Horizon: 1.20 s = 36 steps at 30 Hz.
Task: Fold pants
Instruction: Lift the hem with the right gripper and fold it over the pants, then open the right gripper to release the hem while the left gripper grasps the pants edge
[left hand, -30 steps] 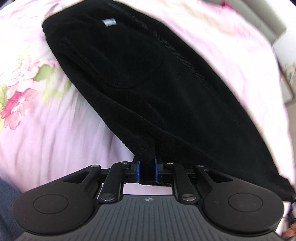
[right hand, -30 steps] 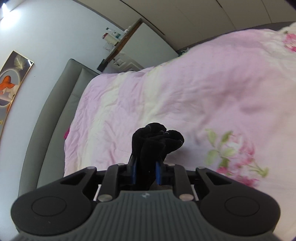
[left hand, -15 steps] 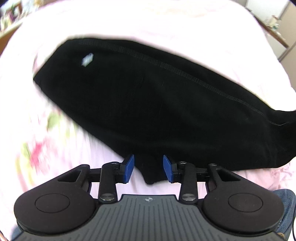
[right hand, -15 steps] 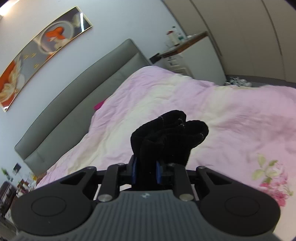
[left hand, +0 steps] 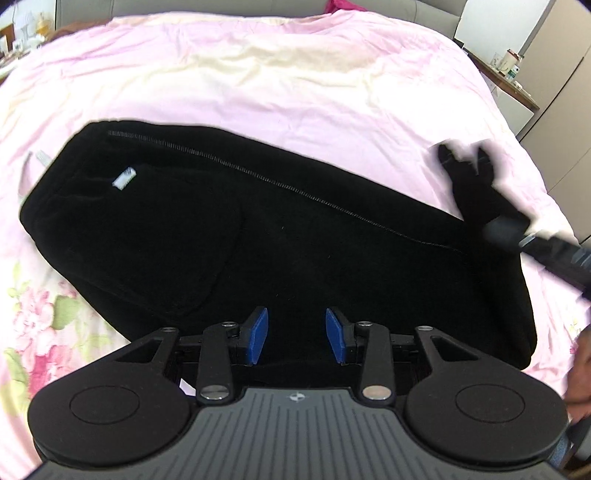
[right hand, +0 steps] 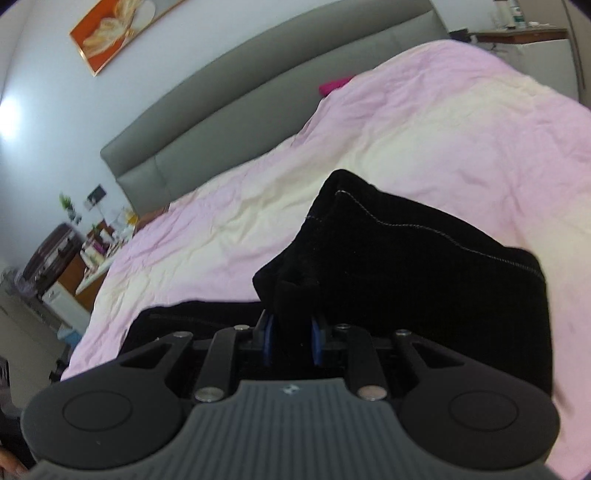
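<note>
From my left tongs [left hand: 295,336] I look down at the black pants [left hand: 258,240] lying flat on the pink bed cover [left hand: 295,81]. The two blue pads [left hand: 257,335] are apart, with nothing pinched between them; the near edge of the pants lies under the gap. A small white tag [left hand: 125,179] shows near the wide end of the pants on the left. Over on the right, my right tongs [left hand: 517,229] come in, blurry, with the thin end of the pants bunched up and sticking out of them. From my right tongs [right hand: 291,343] I see them clamped on a thick bunch of the black pants [right hand: 406,266], which is lifted over the bed cover [right hand: 443,129]. The rest of the pants lies flat below. Behind the bed is a grey headboard [right hand: 258,92], and a picture [right hand: 114,33] hangs on the wall.
</note>
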Tool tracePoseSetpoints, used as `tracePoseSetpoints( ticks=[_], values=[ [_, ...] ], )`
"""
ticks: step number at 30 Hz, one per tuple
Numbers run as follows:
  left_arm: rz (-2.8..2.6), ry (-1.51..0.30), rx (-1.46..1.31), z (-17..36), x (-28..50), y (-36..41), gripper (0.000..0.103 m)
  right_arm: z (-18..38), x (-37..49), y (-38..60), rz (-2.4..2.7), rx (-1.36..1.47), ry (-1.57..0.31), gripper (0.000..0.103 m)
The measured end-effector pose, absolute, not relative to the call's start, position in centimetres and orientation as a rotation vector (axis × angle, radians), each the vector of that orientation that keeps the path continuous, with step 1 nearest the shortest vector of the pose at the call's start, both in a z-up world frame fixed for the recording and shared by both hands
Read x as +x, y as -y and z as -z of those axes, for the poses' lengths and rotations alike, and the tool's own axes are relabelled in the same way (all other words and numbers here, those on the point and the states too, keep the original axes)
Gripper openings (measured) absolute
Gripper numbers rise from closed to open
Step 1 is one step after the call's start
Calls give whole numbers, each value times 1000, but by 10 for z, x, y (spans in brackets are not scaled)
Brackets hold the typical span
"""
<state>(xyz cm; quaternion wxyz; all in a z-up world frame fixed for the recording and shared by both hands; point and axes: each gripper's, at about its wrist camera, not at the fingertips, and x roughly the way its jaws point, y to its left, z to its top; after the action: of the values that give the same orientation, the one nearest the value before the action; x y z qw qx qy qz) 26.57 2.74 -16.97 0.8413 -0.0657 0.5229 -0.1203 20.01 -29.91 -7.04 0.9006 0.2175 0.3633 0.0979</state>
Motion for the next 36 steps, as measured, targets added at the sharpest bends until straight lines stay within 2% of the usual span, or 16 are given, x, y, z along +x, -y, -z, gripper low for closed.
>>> tracePoseSetpoints(
  ticks=[8, 10, 12, 16, 18, 29, 31, 32, 33, 36],
  values=[
    [256, -1129, -233, 189, 263, -40, 43, 163, 214, 223, -275, 329, -992, 18],
    [264, -1121, -269, 192, 263, -41, 48, 175, 210, 221, -292, 314, -1005, 28],
    [284, -1111, -318, 185, 259, -38, 59, 179, 209, 218, -338, 329, -1013, 44],
    [362, -1103, -405, 190, 270, -28, 71, 168, 207, 221, -387, 315, -1007, 49],
    [402, -1104, -420, 195, 279, -17, 80, 157, 204, 229, -378, 302, -978, 52],
    [477, -1231, -463, 251, 318, 36, 83, 142, 172, 302, -148, 188, -901, 52],
    [491, -1227, -454, 252, 317, 40, 71, 143, 167, 314, -134, 202, -894, 52],
    [487, -1218, -434, 250, 315, 41, 52, 143, 166, 319, -128, 206, -892, 52],
    [468, -1206, -406, 246, 313, 42, 40, 143, 164, 327, -119, 206, -890, 52],
    [496, -1116, -343, 222, 299, 48, 29, 142, 160, 339, -91, 186, -888, 52]
  ],
)
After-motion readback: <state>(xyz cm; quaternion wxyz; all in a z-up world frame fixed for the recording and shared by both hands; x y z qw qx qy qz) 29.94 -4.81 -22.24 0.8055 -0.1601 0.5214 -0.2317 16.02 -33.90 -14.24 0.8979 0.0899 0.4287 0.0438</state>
